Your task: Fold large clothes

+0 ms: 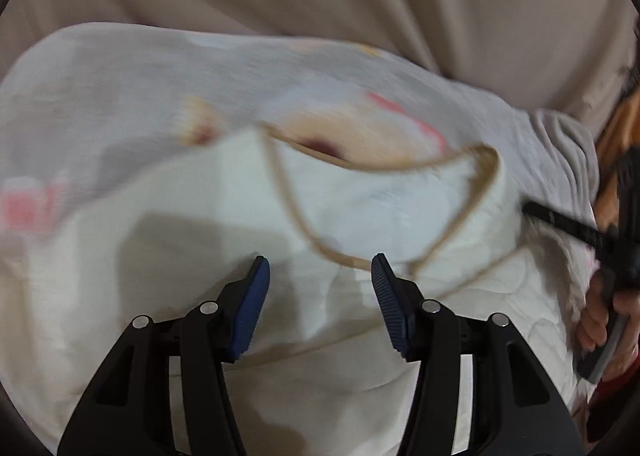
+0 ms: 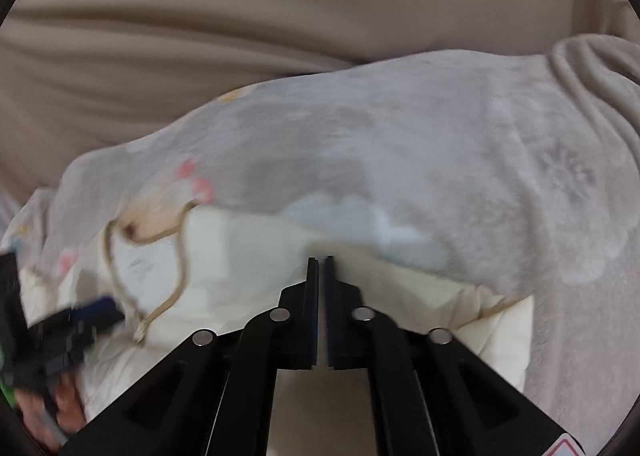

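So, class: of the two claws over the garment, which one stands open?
The left claw: its blue pads are spread apart above the cream garment with nothing between them. The right claw has its pads pressed together.

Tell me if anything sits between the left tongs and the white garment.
Nothing visible does. The left tongs stand open directly over the white garment, with only its cream lining and tan neckline trim ahead.

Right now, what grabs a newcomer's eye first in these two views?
The big pale garment with pink and cream prints, spread over the beige sheet, fills both views. A tan trim cord loops across its cream inner side, ahead of the left gripper, whose jaws stand open and empty. The right gripper has its jaws shut at the cream edge.
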A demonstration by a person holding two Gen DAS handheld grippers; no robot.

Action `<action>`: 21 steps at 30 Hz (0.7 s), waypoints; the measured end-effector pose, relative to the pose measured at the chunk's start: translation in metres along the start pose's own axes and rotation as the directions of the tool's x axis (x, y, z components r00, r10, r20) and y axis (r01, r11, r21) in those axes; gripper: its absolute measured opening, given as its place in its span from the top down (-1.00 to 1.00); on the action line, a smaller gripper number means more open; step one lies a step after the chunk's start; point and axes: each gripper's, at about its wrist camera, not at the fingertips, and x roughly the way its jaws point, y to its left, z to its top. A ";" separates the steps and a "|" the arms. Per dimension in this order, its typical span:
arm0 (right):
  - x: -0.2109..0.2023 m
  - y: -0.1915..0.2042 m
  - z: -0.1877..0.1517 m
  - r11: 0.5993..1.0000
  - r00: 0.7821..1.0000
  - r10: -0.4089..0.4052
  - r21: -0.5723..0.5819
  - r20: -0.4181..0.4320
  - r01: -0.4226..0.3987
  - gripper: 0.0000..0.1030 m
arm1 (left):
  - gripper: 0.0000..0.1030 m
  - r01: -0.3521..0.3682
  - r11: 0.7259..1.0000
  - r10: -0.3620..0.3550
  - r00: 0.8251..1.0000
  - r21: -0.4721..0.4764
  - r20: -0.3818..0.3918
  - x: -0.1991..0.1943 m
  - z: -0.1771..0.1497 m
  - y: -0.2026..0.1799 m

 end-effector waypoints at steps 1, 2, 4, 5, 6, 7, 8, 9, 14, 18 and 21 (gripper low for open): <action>0.007 0.006 -0.006 0.996 0.997 -0.064 -0.061 -0.035 0.062 1.00 | 0.00 -0.007 0.999 0.008 1.000 -0.033 0.017 -0.015 -0.001 0.015; 0.014 0.005 -0.009 0.984 0.986 -0.156 -0.094 -0.056 0.151 1.00 | -0.01 -0.016 0.998 0.018 0.999 -0.060 0.036 -0.031 -0.003 0.030; 0.003 0.002 -0.013 0.961 0.963 -0.269 -0.068 -0.021 0.267 1.00 | -0.21 -0.051 0.993 0.059 0.995 -0.109 0.076 -0.071 -0.014 0.060; -0.010 0.005 -0.016 0.957 0.958 -0.286 -0.048 0.009 0.286 1.00 | -0.30 -0.075 0.988 0.088 0.992 -0.131 0.090 -0.093 -0.024 0.077; -0.029 0.012 -0.022 0.964 0.964 -0.262 -0.039 0.040 0.263 0.79 | -0.49 -0.105 0.981 0.123 0.987 -0.165 0.101 -0.116 -0.035 0.097; -0.045 0.019 -0.029 0.973 0.972 -0.226 -0.045 0.058 0.229 0.77 | -0.61 -0.132 0.971 0.155 0.982 -0.201 0.107 -0.136 -0.048 0.118; -0.061 0.030 -0.040 0.981 0.981 -0.180 -0.061 0.075 0.185 0.77 | -0.65 -0.161 0.957 0.191 0.976 -0.241 0.107 -0.154 -0.061 0.139; -0.073 0.037 -0.050 0.984 0.984 -0.155 -0.077 0.086 0.161 0.77 | -0.69 -0.187 0.942 0.223 0.969 -0.279 0.104 -0.166 -0.072 0.157; -0.111 0.078 -0.110 0.989 0.999 -0.024 -0.146 0.033 0.029 0.77 | -0.72 -0.292 0.806 0.361 0.932 -0.515 0.035 -0.214 -0.138 0.265; -0.122 0.101 -0.147 0.986 0.999 0.039 -0.162 0.005 -0.038 0.73 | -0.72 -0.253 0.767 0.331 0.943 -0.590 0.025 -0.214 -0.156 0.300; -0.119 0.113 -0.170 0.984 0.999 0.041 -0.175 -0.005 -0.041 0.59 | -0.87 -0.257 0.783 0.325 0.946 -0.566 0.021 -0.194 -0.143 0.291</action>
